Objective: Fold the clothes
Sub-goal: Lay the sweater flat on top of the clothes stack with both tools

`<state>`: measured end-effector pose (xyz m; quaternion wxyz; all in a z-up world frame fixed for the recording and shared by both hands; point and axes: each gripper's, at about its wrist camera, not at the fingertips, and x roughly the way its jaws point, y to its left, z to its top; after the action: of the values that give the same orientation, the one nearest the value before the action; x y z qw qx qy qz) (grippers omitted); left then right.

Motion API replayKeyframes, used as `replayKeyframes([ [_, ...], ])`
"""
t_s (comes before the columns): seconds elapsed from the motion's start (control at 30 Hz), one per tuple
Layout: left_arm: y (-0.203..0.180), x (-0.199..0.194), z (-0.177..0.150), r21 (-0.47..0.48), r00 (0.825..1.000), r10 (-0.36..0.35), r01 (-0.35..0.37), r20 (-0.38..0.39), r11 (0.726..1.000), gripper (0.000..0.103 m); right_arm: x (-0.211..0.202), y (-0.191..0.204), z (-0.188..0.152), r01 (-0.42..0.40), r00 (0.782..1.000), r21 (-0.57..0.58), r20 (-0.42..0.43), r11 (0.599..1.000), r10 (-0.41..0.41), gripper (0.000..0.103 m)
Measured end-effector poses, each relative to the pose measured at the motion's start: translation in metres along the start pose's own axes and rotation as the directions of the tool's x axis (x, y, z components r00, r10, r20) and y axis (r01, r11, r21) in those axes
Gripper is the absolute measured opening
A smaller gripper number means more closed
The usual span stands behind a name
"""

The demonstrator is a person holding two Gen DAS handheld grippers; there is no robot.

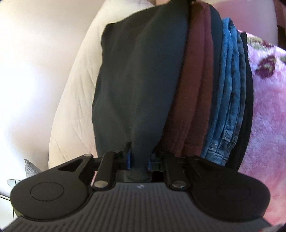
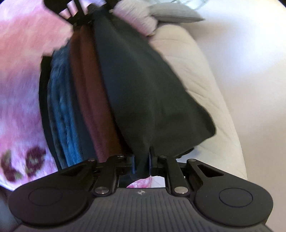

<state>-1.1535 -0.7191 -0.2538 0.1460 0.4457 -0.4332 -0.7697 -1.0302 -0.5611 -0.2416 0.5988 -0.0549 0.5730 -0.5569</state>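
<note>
dark garment pinched by both grippers, ends hidden.

Left wrist view: looks forward along its own fingers, very close to a dark grey garment; the fabric fills the centre. Stack of folded clothes to the right of centre, pink floral blanket at far right, cream pillow at left.

Right wrist view: same close range, facing the opposite way. The layout is mirrored, with the blanket at left and the pillow at right. Blurred.

Shared: garment, stack, blanket, pillow; the left gripper shows at the right view's top edge.
</note>
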Motion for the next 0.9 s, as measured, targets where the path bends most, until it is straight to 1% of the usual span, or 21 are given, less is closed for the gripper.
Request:
replayKeyframes([
  [0.03,0.003,-0.004,-0.001,-0.019,1.0,0.001,-0.001,0.001,1.0,0.012,0.0,0.001,0.001,0.003,1.0,-0.003,-0.005,1.0,-0.003,0.015],
  [0.17,0.01,-0.023,-0.011,-0.059,1.0,-0.002,0.001,-0.007,0.998,0.022,-0.016,-0.008,-0.001,-0.002,1.0,0.039,-0.029,0.999,0.003,0.016],
  [0.27,0.022,-0.041,-0.024,-0.167,0.998,-0.037,0.028,-0.054,0.986,0.024,-0.027,-0.015,-0.003,-0.006,0.999,0.07,-0.047,0.998,0.009,0.016],
  [0.3,0.029,-0.048,-0.03,-0.241,0.996,-0.051,0.033,-0.069,0.97,0.024,-0.031,-0.017,-0.003,-0.007,0.999,0.08,-0.053,0.997,0.011,0.016],
  [0.37,0.043,-0.067,-0.044,-0.375,0.994,-0.068,0.031,-0.086,0.926,0.023,-0.039,-0.023,-0.003,-0.011,0.998,0.109,-0.064,0.994,0.019,0.016],
  [0.43,0.061,-0.086,-0.054,-0.501,0.996,-0.05,0.007,-0.071,0.865,0.023,-0.054,-0.036,-0.001,-0.026,0.998,0.205,-0.059,0.978,0.039,0.016],
  [0.53,0.086,-0.1,-0.053,-0.622,0.999,-0.009,-0.015,-0.036,0.783,0.023,-0.073,-0.06,0.004,-0.04,0.998,0.369,-0.026,0.928,0.054,0.016],
  [0.57,0.091,-0.108,-0.06,-0.649,1.0,-0.009,-0.005,-0.018,0.761,0.023,-0.074,-0.068,0.007,-0.047,0.998,0.42,-0.008,0.906,0.056,0.016],
  [0.63,0.096,-0.11,-0.06,-0.692,0.999,-0.011,0.032,0.034,0.722,0.023,-0.069,-0.083,0.014,-0.074,0.997,0.505,0.037,0.86,0.064,0.016],
  [0.7,0.099,-0.092,-0.06,-0.698,0.996,-0.05,0.085,0.07,0.711,0.023,-0.059,-0.097,0.021,-0.107,0.994,0.583,0.08,0.805,0.074,0.017],
  [0.73,0.098,-0.085,-0.057,-0.695,0.994,-0.072,0.11,0.084,0.71,0.023,-0.047,-0.1,0.023,-0.133,0.991,0.627,0.097,0.768,0.092,0.017],
  [0.77,0.083,-0.085,-0.046,-0.671,0.991,-0.109,0.13,0.074,0.73,0.023,-0.032,-0.1,0.022,-0.164,0.986,0.676,0.106,0.718,0.127,0.017],
  [0.8,0.061,-0.086,-0.053,-0.65,0.987,-0.154,0.151,0.054,0.744,0.023,-0.019,-0.098,0.022,-0.187,0.981,0.704,0.099,0.685,0.167,0.019],
  [0.83,0.051,-0.083,-0.055,-0.641,0.984,-0.174,0.161,0.043,0.751,0.023,-0.012,-0.096,0.024,-0.196,0.977,0.705,0.084,0.682,0.195,0.021],
  [0.87,0.045,-0.087,-0.056,-0.631,0.984,-0.173,0.16,0.042,0.759,0.021,-0.006,-0.094,0.025,-0.205,0.973,0.705,0.069,0.679,0.222,0.024],
  [0.9,0.045,-0.093,-0.055,-0.623,0.985,-0.17,0.159,0.042,0.766,0.018,0.001,-0.092,0.027,-0.213,0.967,0.706,0.053,0.675,0.25,0.023],
])
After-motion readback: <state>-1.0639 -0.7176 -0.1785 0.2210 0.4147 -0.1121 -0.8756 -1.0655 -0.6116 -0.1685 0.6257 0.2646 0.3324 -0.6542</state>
